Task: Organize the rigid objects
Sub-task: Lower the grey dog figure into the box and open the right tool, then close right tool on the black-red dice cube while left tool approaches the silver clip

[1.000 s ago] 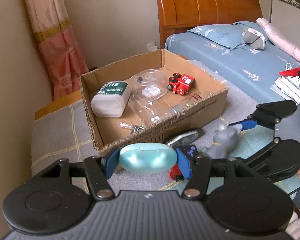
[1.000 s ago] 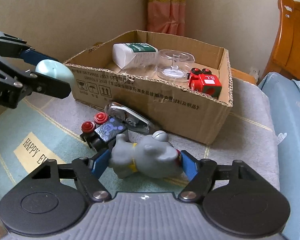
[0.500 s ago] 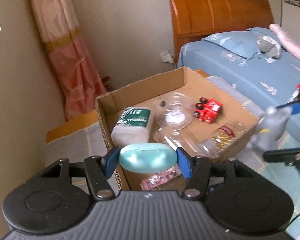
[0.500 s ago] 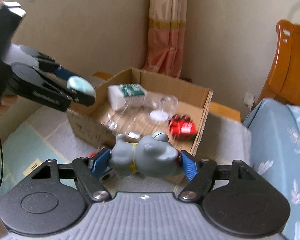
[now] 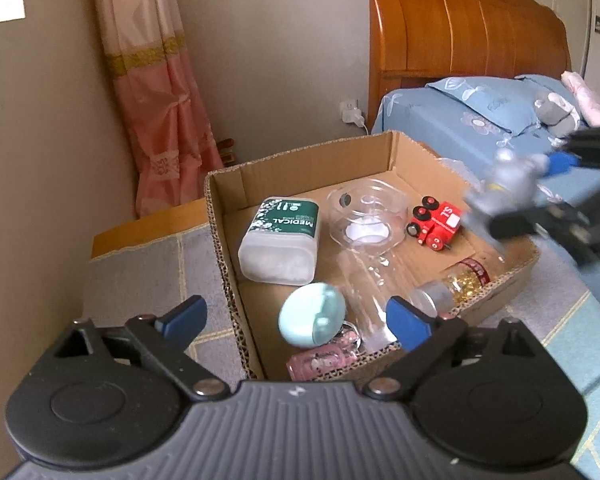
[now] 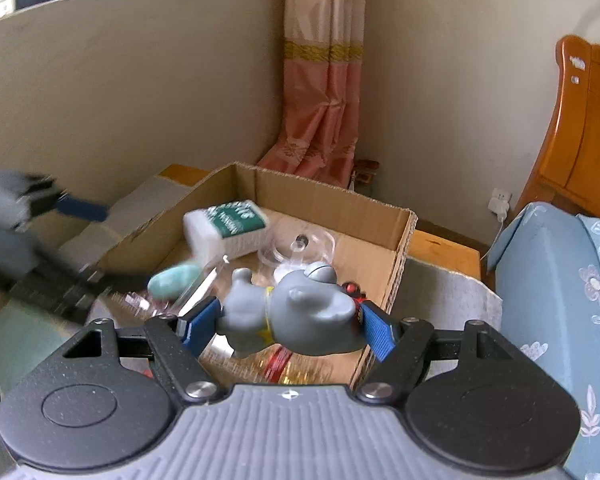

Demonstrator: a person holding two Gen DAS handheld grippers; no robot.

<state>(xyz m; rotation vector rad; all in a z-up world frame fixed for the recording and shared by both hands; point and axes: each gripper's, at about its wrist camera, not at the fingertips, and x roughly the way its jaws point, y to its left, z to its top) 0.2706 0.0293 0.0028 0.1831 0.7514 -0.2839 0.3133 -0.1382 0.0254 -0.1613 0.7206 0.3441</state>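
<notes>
Between the spread pads of the left gripper (image 5: 296,316), a pale blue oval case (image 5: 312,316) sits free of both, tilted on edge over the near end of the cardboard box (image 5: 220,216). The jaws have just been opening, and the gap on either side of the case reads as a release meant to drop it inside; whether it has landed on the box floor I cannot tell. Just beneath it, at the near wall, a pink item (image 5: 324,356) lies against the cardboard, and a clear bottle (image 5: 364,284) runs along the floor beside it. A small jar of gold bits (image 5: 460,284) rests at the near right wall.

Further in, a white tub with a green medical label (image 5: 280,240) lies toward the left wall, a clear glass lid (image 5: 366,220) sits mid-floor, and a red toy vehicle (image 5: 436,226) stands toward the right wall. All are hard things gathered in one container, which fits the sorting job.

Over the box's right edge, the right gripper (image 6: 288,320) holds a grey animal figure (image 6: 292,312) crosswise at about half spread, pads pressing both ends. It hangs above the box, seemingly lined up as the next thing to go in.

Beyond the box hangs a pink curtain (image 5: 156,112), with a wooden headboard (image 5: 460,28) to its right.
</notes>
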